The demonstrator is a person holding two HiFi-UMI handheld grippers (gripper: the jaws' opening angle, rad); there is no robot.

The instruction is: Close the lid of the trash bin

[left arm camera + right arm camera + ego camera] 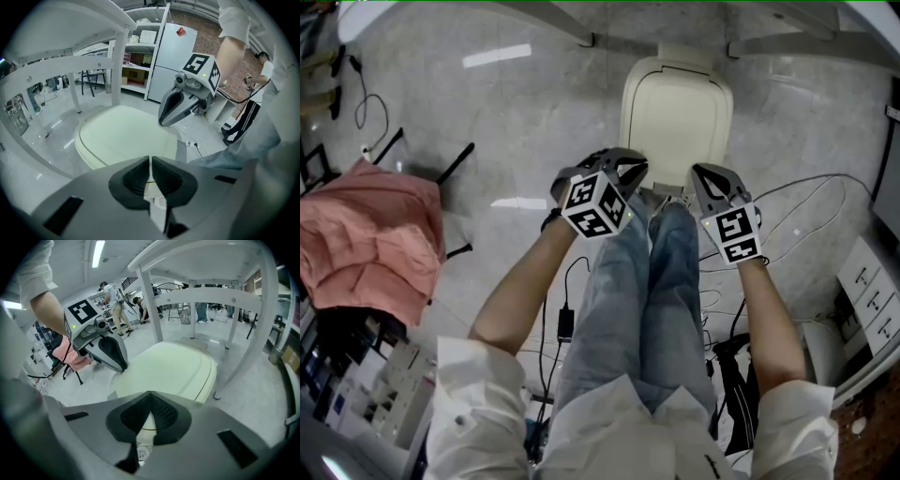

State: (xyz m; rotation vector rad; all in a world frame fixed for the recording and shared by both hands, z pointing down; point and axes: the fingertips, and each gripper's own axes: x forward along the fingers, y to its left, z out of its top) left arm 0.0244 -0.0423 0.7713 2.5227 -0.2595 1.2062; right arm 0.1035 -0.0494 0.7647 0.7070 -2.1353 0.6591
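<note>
The cream trash bin stands on the floor in front of the person's feet, and its lid lies flat on top of it. My left gripper hovers over the lid's near left corner, shut with nothing between its jaws. My right gripper hangs over the near right corner, also shut and empty. Each gripper shows in the other's view, the right gripper and the left gripper, with tips just above the lid's near edge.
A white table frame with slanted legs stands over and behind the bin. A pink cloth lies over a chair at left. Cables run across the grey floor at right. A white fridge and shelves stand further back.
</note>
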